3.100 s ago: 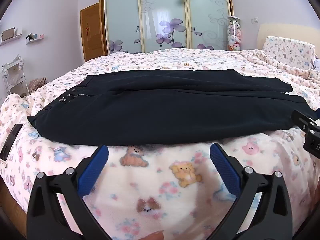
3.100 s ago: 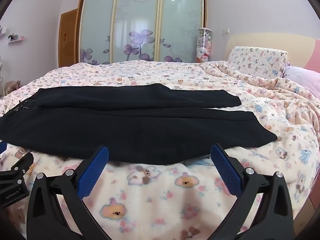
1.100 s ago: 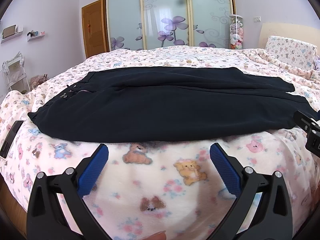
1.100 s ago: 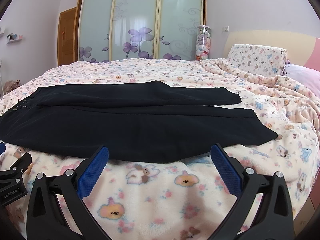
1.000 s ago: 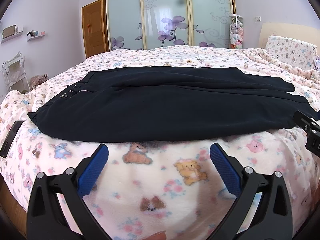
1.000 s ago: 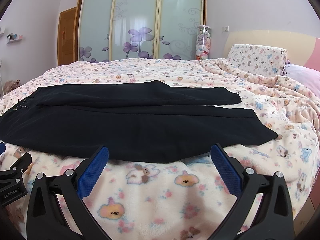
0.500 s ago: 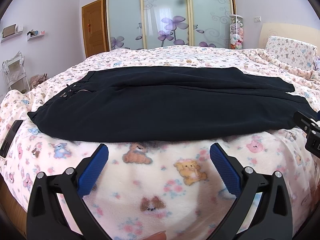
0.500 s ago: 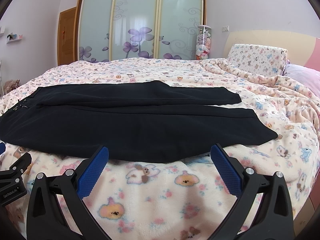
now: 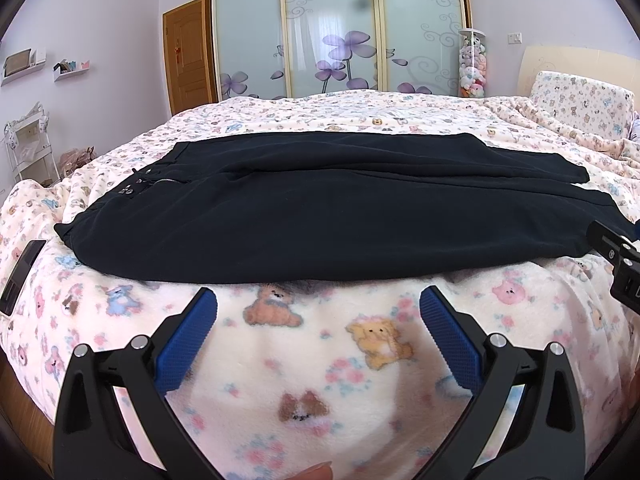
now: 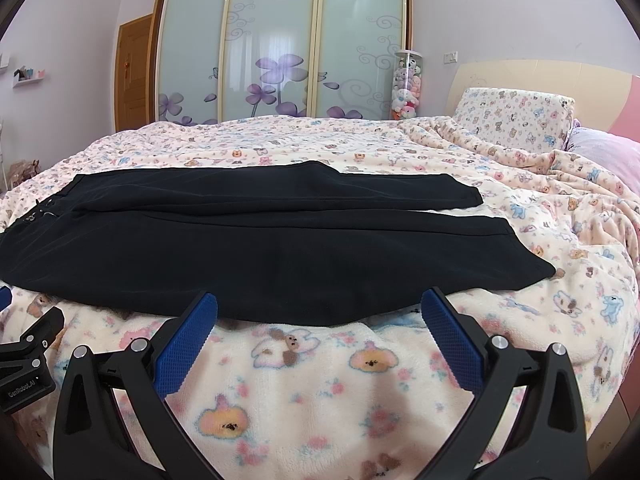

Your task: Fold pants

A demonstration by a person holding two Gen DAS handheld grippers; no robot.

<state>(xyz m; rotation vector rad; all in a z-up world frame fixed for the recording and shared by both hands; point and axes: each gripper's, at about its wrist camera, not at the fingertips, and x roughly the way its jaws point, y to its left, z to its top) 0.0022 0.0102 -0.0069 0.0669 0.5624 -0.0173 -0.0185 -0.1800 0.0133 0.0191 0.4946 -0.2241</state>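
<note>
Dark navy pants (image 9: 320, 208) lie flat across the bed, waistband at the left, leg ends at the right, one leg behind the other. They also show in the right wrist view (image 10: 260, 248). My left gripper (image 9: 318, 320) is open and empty, just short of the pants' near edge. My right gripper (image 10: 318, 322) is open and empty, its blue fingertips (image 10: 192, 328) at the near edge of the front leg. Each gripper shows at the edge of the other's view.
The bed is covered by a cream blanket with bear prints (image 9: 320, 360). A pillow (image 10: 516, 120) lies at the far right. A black flat device (image 9: 20, 276) lies at the bed's left edge. Sliding wardrobe doors (image 10: 280, 48) stand behind.
Over three seconds both grippers shifted slightly closer to the pants. In the last second nothing has visibly moved.
</note>
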